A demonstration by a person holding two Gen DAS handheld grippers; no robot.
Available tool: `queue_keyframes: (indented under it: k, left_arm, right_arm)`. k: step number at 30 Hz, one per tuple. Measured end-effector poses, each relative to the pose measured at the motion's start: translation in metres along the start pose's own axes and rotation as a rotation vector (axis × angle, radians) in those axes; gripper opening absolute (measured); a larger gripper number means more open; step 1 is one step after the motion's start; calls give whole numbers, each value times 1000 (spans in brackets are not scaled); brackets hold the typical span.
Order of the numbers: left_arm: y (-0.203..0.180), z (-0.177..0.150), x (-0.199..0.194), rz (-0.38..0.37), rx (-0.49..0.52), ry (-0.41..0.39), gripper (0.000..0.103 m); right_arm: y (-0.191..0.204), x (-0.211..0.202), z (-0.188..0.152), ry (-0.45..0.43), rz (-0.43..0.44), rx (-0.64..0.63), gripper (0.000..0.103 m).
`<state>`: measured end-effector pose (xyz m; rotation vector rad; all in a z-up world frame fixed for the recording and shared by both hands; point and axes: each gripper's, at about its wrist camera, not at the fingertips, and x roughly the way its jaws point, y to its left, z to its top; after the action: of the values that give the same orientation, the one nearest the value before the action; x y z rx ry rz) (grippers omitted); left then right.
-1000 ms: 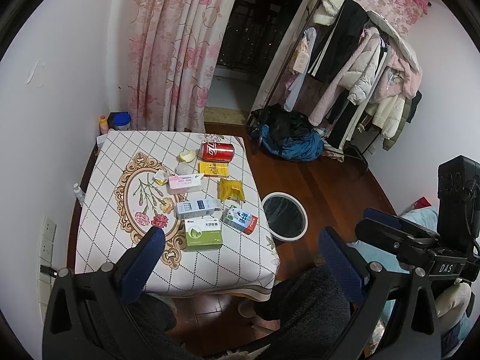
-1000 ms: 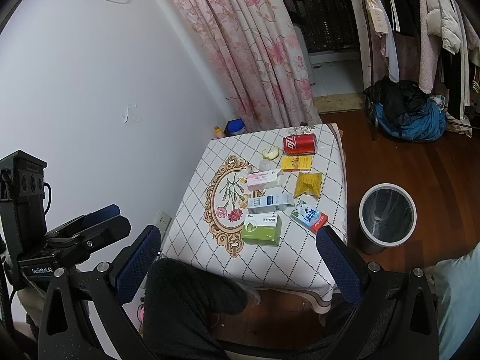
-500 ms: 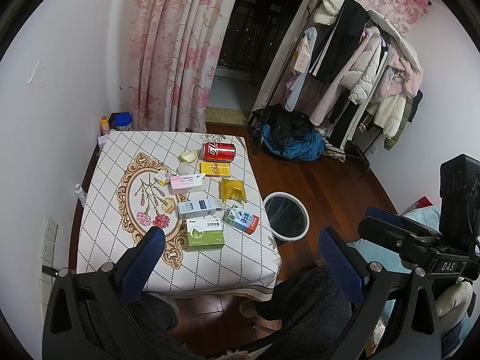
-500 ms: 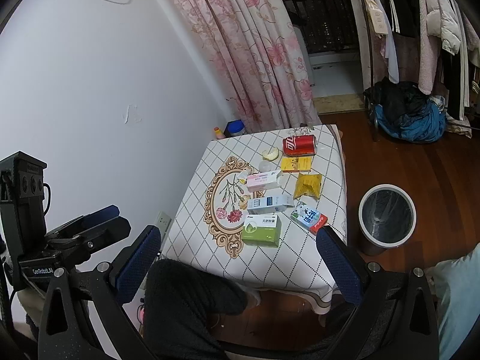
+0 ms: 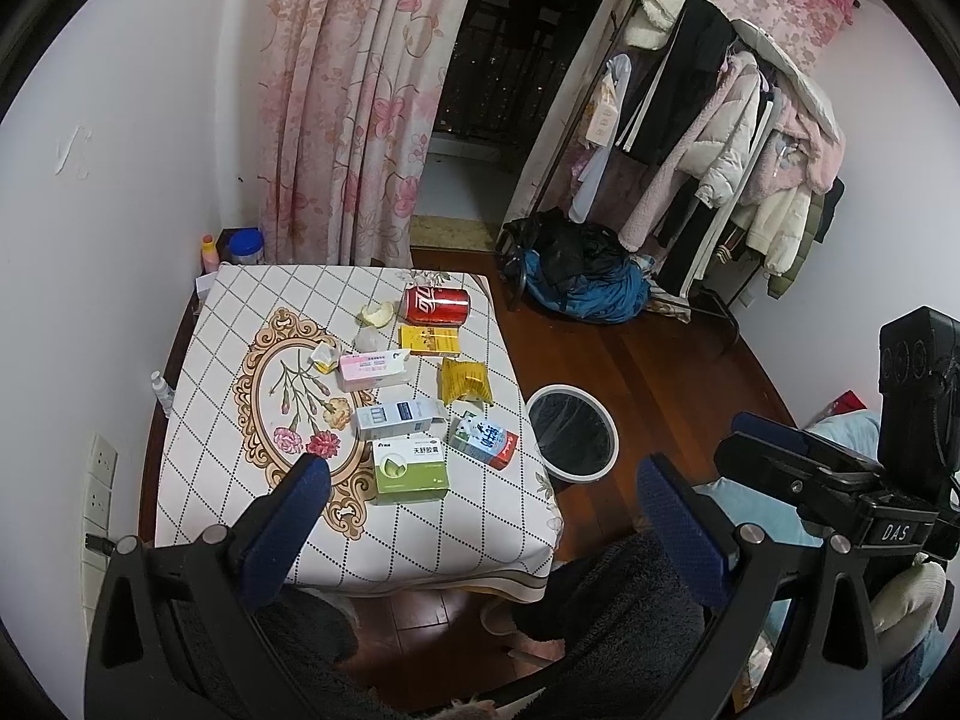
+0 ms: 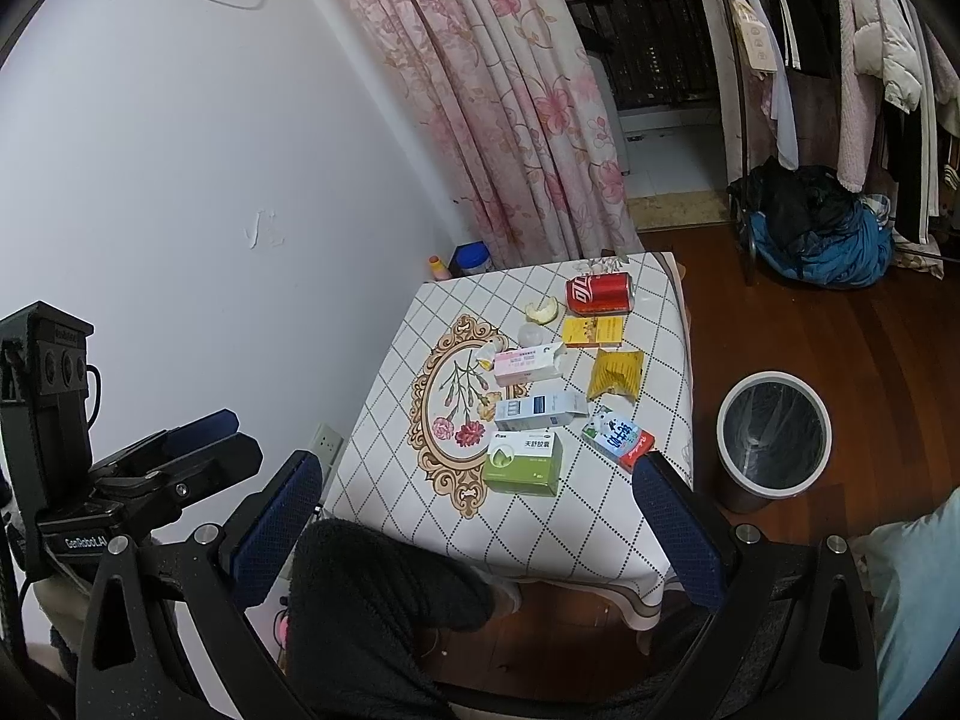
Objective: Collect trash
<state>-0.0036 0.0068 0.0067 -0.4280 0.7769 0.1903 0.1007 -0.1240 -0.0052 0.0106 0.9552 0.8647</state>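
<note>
Both views have crept slightly nearer the table (image 5: 420, 534) over the last second, and nothing on it has shifted. The left gripper (image 5: 480, 516) and right gripper (image 6: 480, 516) hang above the near edge, fingers spread wide and empty.

The trash lies in a loose cluster on the table's right half: a red cola can (image 5: 437, 305) on its side at the far end, a yellow box (image 5: 429, 341), a pink box (image 5: 372, 369), a crumpled yellow packet (image 5: 465, 382), a blue-and-white box (image 5: 396, 418), a green box (image 5: 410, 471) nearest, and a small milk carton (image 5: 483, 440) by the right edge. The bin (image 6: 774, 433) stands on the floor just beside that edge, lined and seemingly empty.

Nothing is collected yet. A sensible start is probably the right gripper on the milk carton or green box: descend square, close across the narrow faces, lift clear, release over the bin mouth.
</note>
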Motion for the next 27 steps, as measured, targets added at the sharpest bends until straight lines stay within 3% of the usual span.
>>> queue_keyframes:
  k: [19, 21, 27]
  left_arm:
    - [4, -1, 1, 19, -1, 0, 103]
    - [8, -1, 6, 61, -8, -8, 103]
    - [47, 5, 50, 293, -65, -14, 103]
  right_arm:
    - [-1, -1, -1, -3, 1, 2, 103]
    - [-3, -2, 1, -7, -6, 11, 103]
    - [-24, 24, 8, 17, -52, 63, 103]
